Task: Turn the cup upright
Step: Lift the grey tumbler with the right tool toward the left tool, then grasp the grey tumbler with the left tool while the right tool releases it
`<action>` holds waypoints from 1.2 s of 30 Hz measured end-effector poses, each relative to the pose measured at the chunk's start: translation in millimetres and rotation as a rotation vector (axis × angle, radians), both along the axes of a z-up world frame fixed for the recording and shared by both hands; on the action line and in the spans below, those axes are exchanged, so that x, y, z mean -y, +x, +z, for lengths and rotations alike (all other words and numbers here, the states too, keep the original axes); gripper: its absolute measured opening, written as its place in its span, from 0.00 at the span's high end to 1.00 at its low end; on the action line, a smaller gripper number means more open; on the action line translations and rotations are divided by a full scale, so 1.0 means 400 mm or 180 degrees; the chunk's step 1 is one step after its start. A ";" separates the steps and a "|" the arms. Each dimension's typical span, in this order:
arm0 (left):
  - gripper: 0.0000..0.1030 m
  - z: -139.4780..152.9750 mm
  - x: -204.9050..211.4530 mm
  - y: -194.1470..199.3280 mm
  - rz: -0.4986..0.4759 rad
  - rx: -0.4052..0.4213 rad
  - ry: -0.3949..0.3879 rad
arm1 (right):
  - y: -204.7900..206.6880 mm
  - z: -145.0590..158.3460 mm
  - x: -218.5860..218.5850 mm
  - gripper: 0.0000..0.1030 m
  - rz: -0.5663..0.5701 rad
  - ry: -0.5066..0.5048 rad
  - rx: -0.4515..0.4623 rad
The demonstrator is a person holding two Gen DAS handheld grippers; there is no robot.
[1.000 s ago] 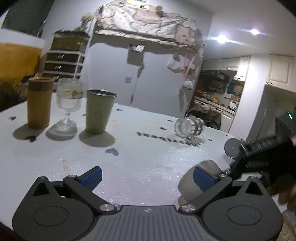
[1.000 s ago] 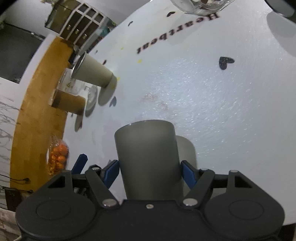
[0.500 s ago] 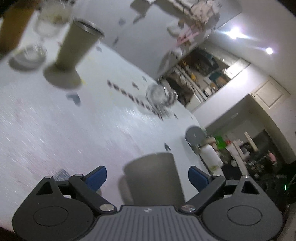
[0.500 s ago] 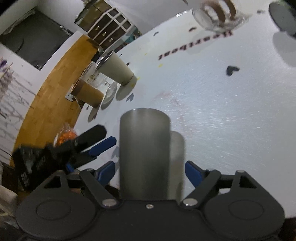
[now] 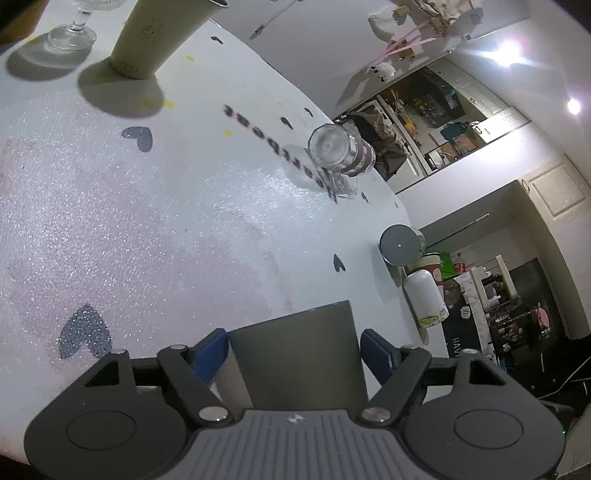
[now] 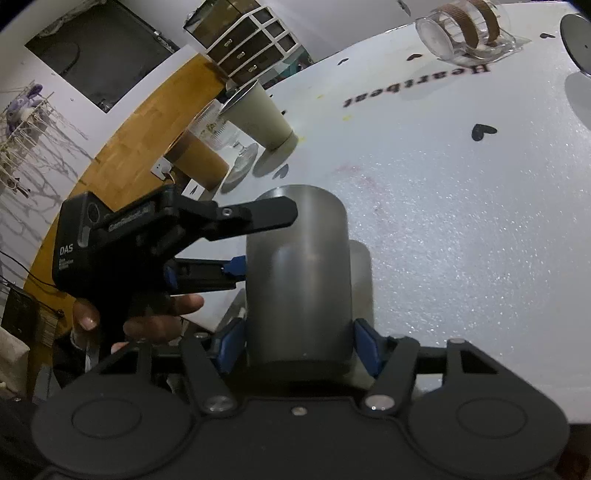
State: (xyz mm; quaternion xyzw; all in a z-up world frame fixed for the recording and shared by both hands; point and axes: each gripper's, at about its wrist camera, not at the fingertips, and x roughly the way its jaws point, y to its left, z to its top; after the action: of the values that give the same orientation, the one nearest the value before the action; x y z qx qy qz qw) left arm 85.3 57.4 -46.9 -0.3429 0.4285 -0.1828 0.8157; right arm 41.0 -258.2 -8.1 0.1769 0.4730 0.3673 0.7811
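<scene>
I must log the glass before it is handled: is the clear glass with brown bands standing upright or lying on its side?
Lying on its side. The clear glass shows its round base toward the camera, its wall resting along the white table.

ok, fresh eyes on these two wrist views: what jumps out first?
The dark grey cup standing mouth-down near the table's edge, framed by both grippers at once: the right gripper brackets its lower part, the left gripper reaches in from the side. Next, the clear glass lying on its side over the "Heartbeat" lettering, and the beige cup upright at the far side.
</scene>
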 end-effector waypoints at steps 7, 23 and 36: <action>0.30 0.085 0.035 -0.046 -0.0015 0.0789 0.0404 | -0.023 0.023 -0.024 0.38 0.0051 -0.0181 0.0516; 0.18 0.157 0.159 -0.175 0.0010 0.1829 0.1708 | -0.098 -0.002 -0.132 0.38 0.0009 -0.0911 0.2144; 0.26 0.148 0.187 -0.186 -0.0154 0.1977 0.1818 | -0.106 -0.019 -0.150 0.38 0.0053 -0.0948 0.2176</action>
State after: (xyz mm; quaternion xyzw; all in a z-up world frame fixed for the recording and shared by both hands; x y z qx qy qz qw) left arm 11.1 -17.4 12.1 -0.0216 0.2038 -0.1705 0.9638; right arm -1.3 -198.4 -15.8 -0.0754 0.2345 0.3386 0.9081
